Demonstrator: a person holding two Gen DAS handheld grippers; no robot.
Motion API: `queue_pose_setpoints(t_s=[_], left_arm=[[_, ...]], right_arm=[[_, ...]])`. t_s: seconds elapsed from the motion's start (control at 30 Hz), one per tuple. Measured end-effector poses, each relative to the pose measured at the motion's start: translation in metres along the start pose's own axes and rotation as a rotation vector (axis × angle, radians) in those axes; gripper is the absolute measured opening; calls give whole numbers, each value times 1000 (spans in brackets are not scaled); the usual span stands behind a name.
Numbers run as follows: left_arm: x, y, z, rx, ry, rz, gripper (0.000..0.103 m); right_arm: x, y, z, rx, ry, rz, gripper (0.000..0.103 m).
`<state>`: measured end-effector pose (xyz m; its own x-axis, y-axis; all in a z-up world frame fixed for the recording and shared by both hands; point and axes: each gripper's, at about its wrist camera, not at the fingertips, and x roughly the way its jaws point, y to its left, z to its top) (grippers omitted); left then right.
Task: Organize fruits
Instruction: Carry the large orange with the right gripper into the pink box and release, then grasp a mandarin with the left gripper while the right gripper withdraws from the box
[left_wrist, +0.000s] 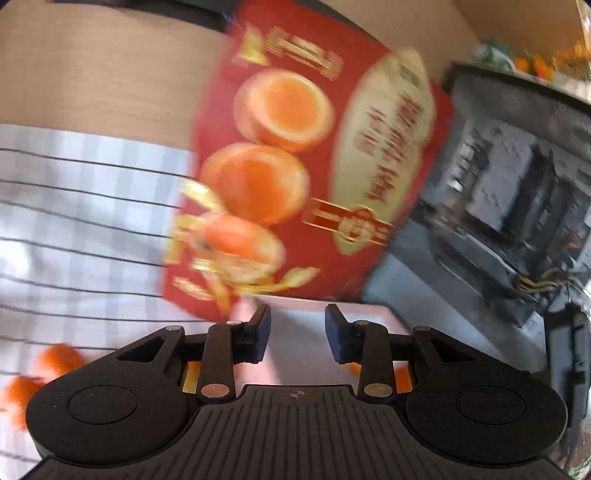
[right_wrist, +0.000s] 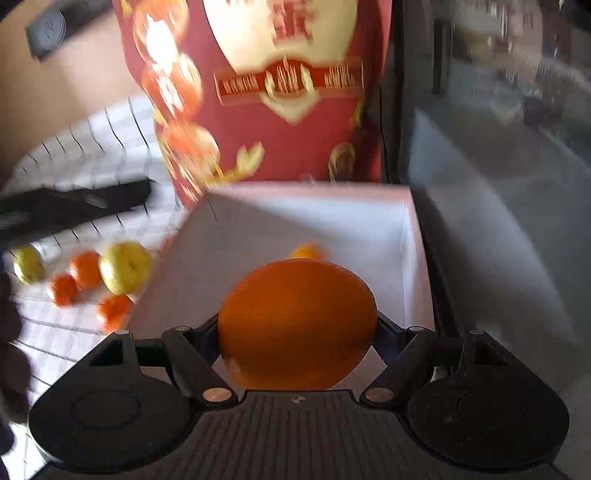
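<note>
My right gripper (right_wrist: 297, 325) is shut on a large orange (right_wrist: 297, 325) and holds it over the near end of an open white-lined box (right_wrist: 410, 251). One small orange fruit (right_wrist: 306, 252) lies inside the box. The box's red lid (right_wrist: 280, 92) stands upright behind it, printed with oranges; it also shows in the left wrist view (left_wrist: 306, 158). My left gripper (left_wrist: 297, 334) is open and empty above the box's white inside (left_wrist: 306, 343). Loose oranges (right_wrist: 85, 268) and yellow fruits (right_wrist: 125, 266) lie on the checked cloth left of the box.
The checked white tablecloth (left_wrist: 74, 221) covers the table. Two oranges (left_wrist: 59, 358) lie on it at the lower left of the left wrist view. A dark appliance (left_wrist: 517, 177) stands right of the box. A black object (right_wrist: 74, 206) lies across the cloth.
</note>
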<state>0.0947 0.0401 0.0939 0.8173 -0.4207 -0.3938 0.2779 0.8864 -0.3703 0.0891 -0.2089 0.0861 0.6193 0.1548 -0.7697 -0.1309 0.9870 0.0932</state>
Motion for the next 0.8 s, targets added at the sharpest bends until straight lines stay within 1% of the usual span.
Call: queue_pose_setpoints(t_s=[0.07,0.13,0.17,0.23,0.27,0.3,0.33,0.37,0.4,0.43,0.47,0.5,0.53,0.57,0.63,0.67,0.7,0.8], left_arm=[[-23,25,-6,-38,-56,60,36],[-41,49,-13,-81,-102,128,36],[-51,60,-20,-102,-127,165,36],[-64,80,-31,-119,-163,235,36],[-66,88,-36,-113,-166,267,36],[-67,95,-40,-107,-162,290,36],[-65,102,-44,-108,-149,309,36],[-62,107,-45,-122,-115,324,36],[-58,108,-44,-130,-88,326,36],[-59,108,-44,-121,-79,331,36],[-58,105,-44,-99,-72,356,36],[-56,100,-43,-67,-68,386,36],[-53,95,-43,-31,-63,410,36],[-51,93,-43,-8,-60,421,36],[-47,93,-46,12,-45,418,36],[-47,94,-47,22,-47,424,39],[-47,93,-49,39,-51,430,38],[-48,95,-52,53,-61,442,39]], right_arm=[[11,2,-5,-32,46,-30,80],[16,14,-10,-117,55,-94,80],[17,17,-10,-119,59,-111,80],[15,15,-8,-69,70,-73,80],[15,12,-7,-36,73,-34,80],[18,12,-5,-15,73,-14,83],[20,14,-5,-25,56,-25,83],[23,20,-6,-73,43,-52,86],[26,29,-6,-141,50,-97,88],[28,38,-4,-203,52,-140,88],[27,43,0,-227,45,-171,88],[23,48,3,-238,28,-207,88],[16,51,5,-233,-15,-224,88],[7,52,7,-217,-61,-223,88],[-14,57,6,-179,-154,-207,88],[-22,61,4,-178,-194,-190,89],[-30,67,0,-184,-232,-173,90],[-45,87,-17,-209,-310,-161,92]])
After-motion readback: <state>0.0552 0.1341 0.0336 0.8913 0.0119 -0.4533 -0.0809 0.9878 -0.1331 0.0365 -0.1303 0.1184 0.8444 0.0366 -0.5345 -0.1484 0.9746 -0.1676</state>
